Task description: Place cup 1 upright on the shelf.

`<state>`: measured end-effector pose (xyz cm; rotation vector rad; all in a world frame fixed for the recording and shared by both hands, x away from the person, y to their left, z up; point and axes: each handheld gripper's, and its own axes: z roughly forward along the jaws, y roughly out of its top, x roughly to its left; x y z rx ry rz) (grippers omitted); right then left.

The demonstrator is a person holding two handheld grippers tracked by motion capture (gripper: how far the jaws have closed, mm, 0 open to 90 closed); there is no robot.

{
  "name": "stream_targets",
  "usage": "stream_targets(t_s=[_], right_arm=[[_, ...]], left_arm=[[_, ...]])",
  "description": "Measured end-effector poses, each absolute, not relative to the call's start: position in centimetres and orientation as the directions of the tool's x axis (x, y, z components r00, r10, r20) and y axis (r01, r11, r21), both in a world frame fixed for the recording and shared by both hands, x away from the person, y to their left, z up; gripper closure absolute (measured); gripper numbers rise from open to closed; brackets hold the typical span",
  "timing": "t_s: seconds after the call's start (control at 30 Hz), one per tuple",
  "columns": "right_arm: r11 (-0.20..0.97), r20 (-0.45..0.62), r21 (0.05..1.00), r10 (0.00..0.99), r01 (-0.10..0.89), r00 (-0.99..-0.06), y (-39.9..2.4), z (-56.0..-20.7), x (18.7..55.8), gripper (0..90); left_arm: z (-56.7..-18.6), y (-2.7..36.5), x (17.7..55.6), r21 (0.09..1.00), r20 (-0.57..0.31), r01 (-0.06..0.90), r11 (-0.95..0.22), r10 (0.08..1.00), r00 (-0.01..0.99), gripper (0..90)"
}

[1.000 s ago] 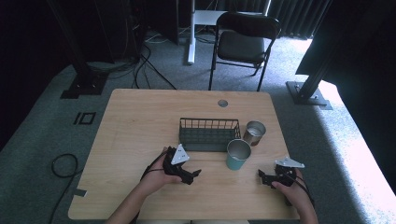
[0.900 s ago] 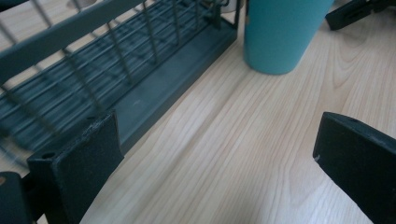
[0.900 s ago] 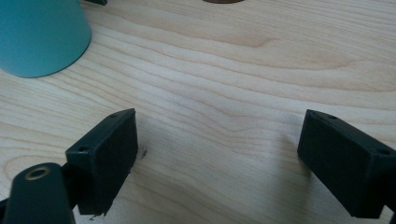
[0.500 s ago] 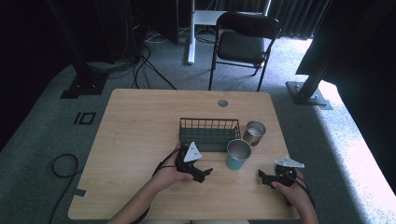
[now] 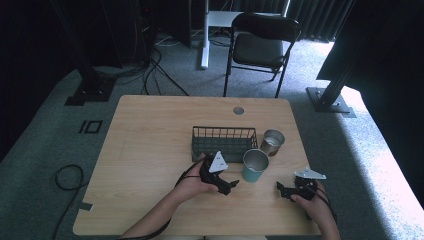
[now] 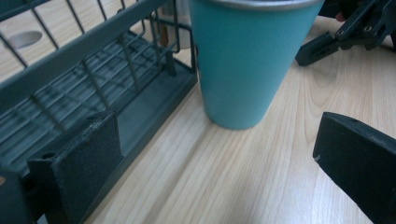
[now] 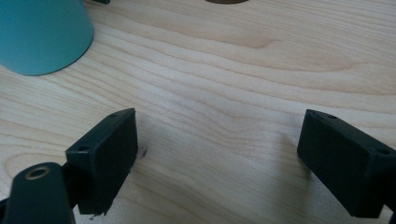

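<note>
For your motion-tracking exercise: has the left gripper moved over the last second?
Yes. The left gripper has moved to the right along the front of the wire basket, and now sits close beside the teal cup with its jaws open.

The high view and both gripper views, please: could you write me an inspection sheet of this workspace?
Surface: wooden table, a round grommet near its far edge.
Job's things: teal cup upright beside the wire basket; steel cup behind it.
Clutter: nothing seen.
Grippers: left gripper open, jaws aimed at the teal cup, not touching; right gripper open, low over bare wood.
Cables: one trails from each gripper; floor cable at left.
Surroundings: folding chair, grey carpet, dark curtains.
</note>
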<state>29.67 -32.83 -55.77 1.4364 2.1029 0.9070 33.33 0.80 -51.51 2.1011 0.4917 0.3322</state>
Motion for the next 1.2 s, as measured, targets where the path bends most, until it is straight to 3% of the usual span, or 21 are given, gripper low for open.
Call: stream_targets(t_s=[0.8, 1.2], right_arm=[[0.25, 0.011, 0.723, 0.928, 0.644, -0.374, -32.9, -55.8, 29.7, 11.8], [0.25, 0.012, 0.723, 0.928, 0.644, -0.373, -32.9, -55.8, 29.7, 11.8]], left_arm=[[-51.2, -4.3, 34.6, 0.867, 0.042, 0.18, -0.465, 0.428, 0.903, 1.6], [-51.7, -6.4, 35.4, 0.886, 0.035, 0.183, -0.426, 0.456, 0.889, 1.7]])
